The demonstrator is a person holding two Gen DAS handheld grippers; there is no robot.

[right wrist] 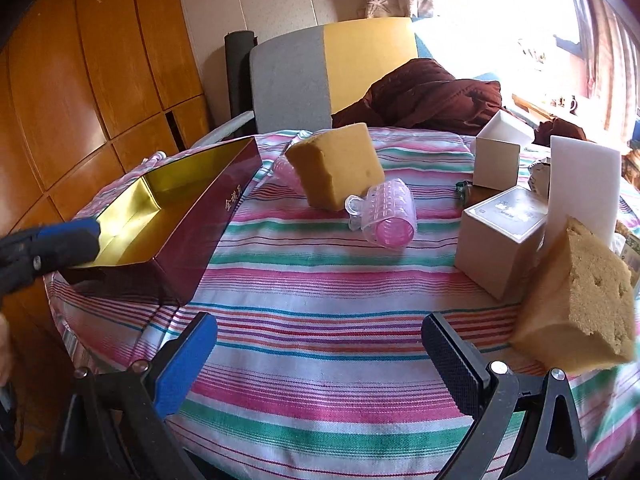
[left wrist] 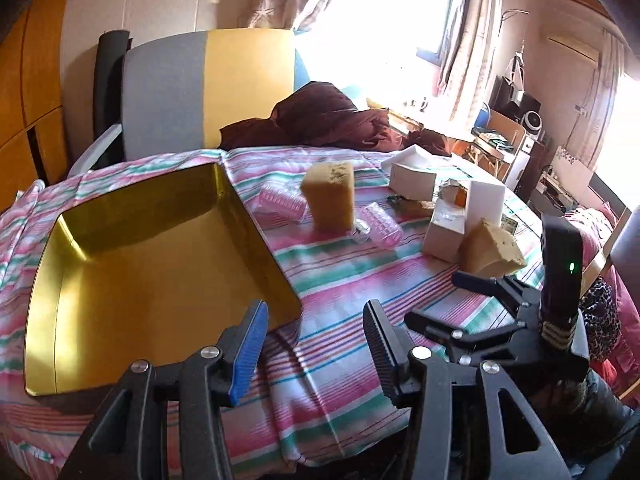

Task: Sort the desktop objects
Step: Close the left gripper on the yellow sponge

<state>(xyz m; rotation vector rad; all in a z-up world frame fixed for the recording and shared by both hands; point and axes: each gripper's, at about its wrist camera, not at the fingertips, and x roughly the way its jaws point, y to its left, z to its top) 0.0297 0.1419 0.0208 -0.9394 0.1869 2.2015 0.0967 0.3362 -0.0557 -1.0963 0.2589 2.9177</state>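
Both tools spread wide, empty: left tool [left wrist: 316,344] beside gold tray [left wrist: 160,264]; right tool [right wrist: 320,360], sponge [right wrist: 576,304] at three o'clock.

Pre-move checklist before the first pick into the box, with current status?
1. Left hand-held gripper open and holding nothing: ok.
2. Right hand-held gripper open and holding nothing: ok.
3. Box open, no items seen inside: ok.
4. Near sponge free to grasp: not ok, it sits close against the carton.
5. Far sponge and roller apart: cannot tell.
6. Cloth flat between grippers and objects: ok.
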